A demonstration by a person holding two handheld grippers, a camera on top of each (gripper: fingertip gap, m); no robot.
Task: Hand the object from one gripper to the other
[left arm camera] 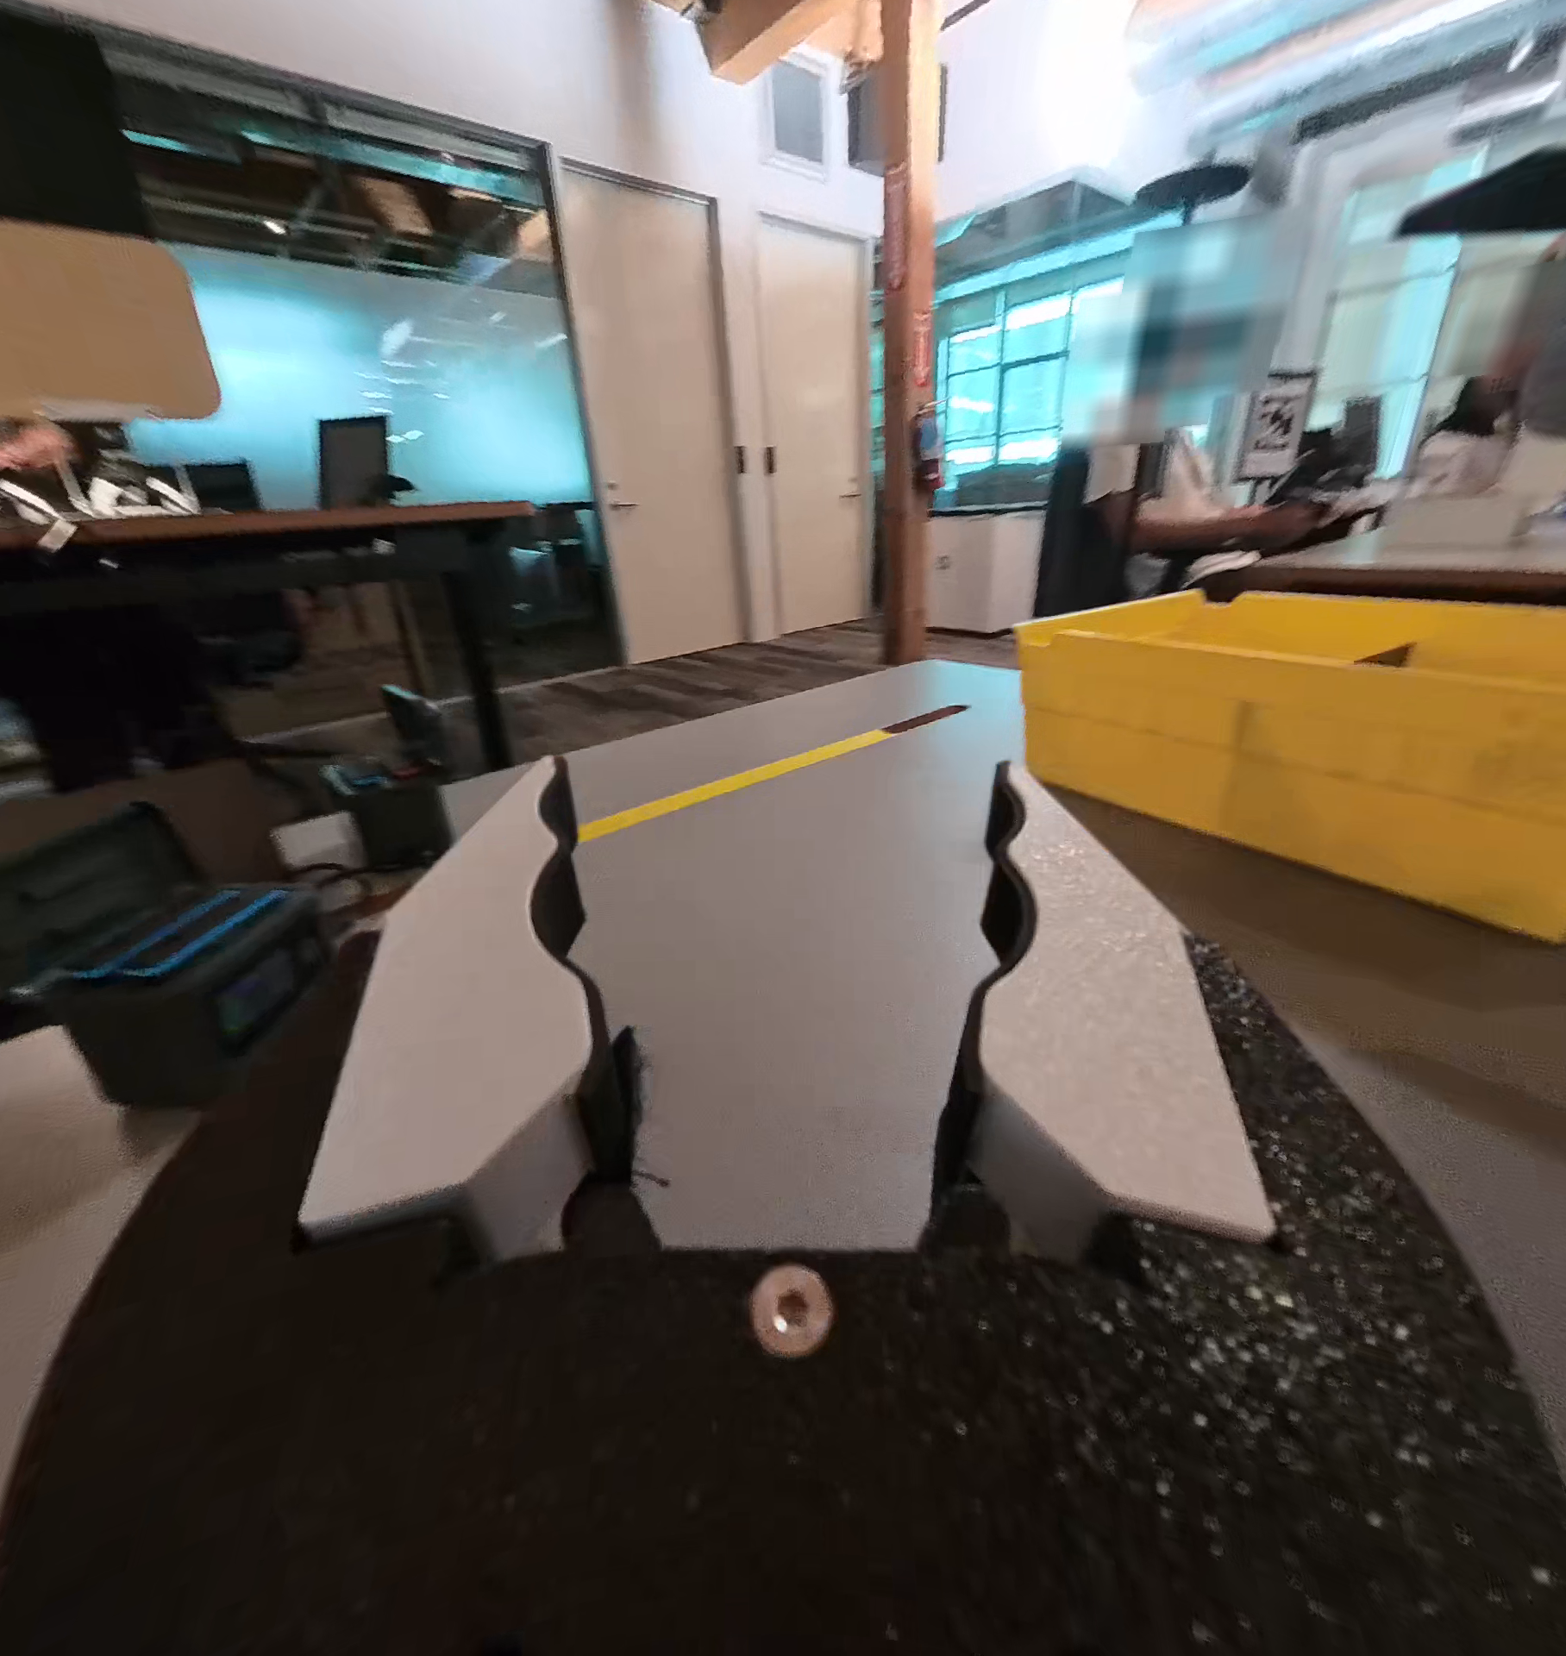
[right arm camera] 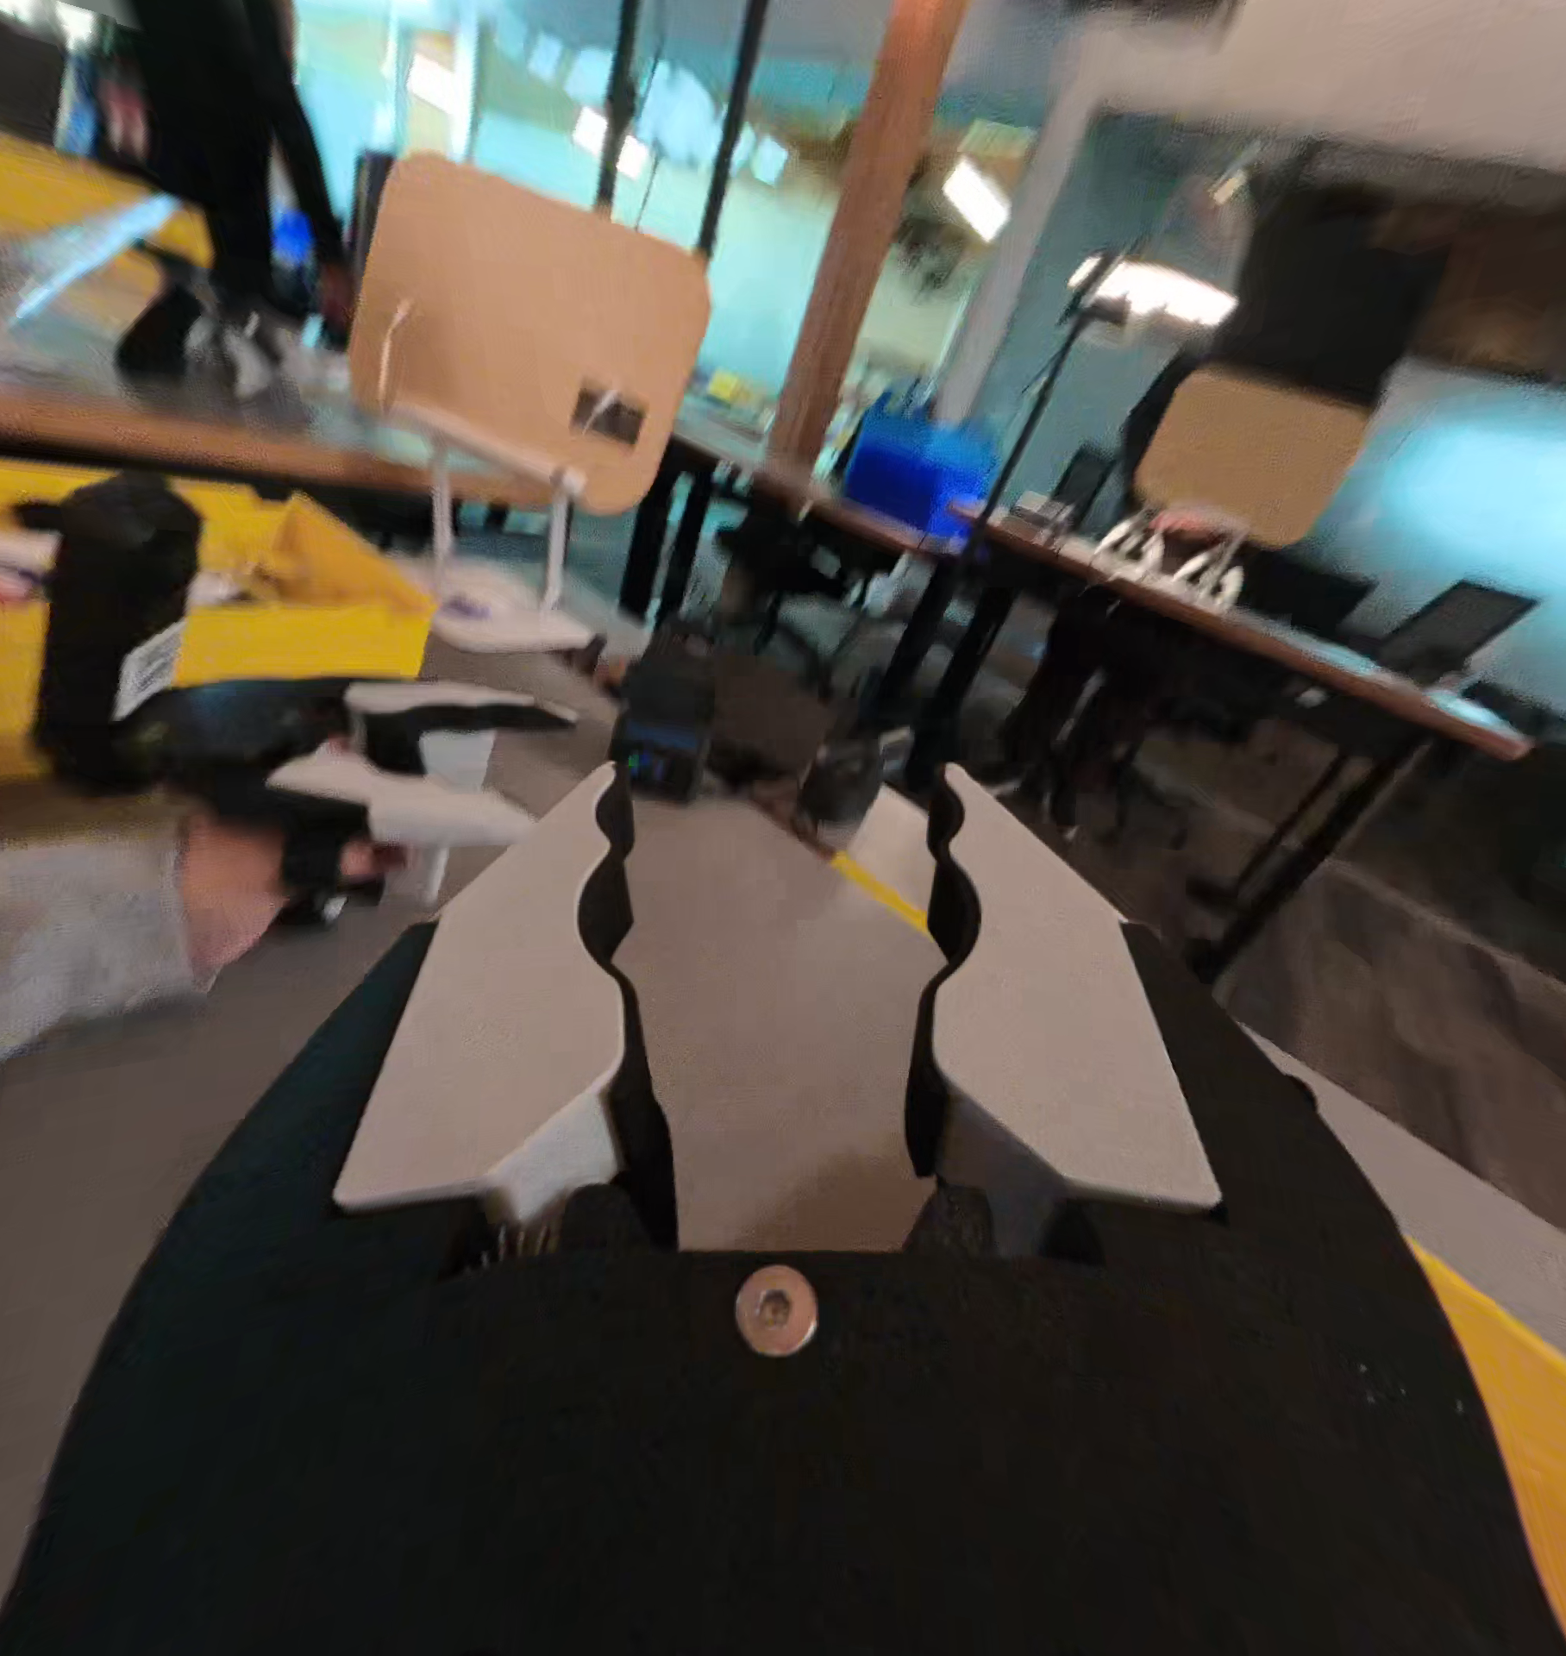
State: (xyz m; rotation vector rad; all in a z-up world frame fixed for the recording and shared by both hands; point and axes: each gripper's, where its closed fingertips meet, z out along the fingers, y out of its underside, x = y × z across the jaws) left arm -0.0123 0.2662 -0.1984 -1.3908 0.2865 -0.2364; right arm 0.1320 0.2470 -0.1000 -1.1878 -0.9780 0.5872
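My left gripper (left arm camera: 779, 780) is open and empty, its white fingers (left arm camera: 457, 986) spread wide low over the grey table (left arm camera: 761, 1030). My right gripper (right arm camera: 781, 789) is also open and empty, above the same table (right arm camera: 761, 1030). In the right wrist view the left gripper (right arm camera: 537, 766) shows at the left, held by a hand (right arm camera: 224, 887), with nothing between its fingers. No object for handing over shows clearly. A yellow bin (left arm camera: 1299, 762) stands to the right of the left gripper; in the right wrist view (right arm camera: 313, 618) it holds blurred items.
A yellow tape line (left arm camera: 735, 784) runs across the table. A dark case with blue trim (left arm camera: 161, 968) sits to the left beyond the table edge. Other desks (right arm camera: 1254, 627), a wooden post (left arm camera: 905, 358) and people stand in the background.
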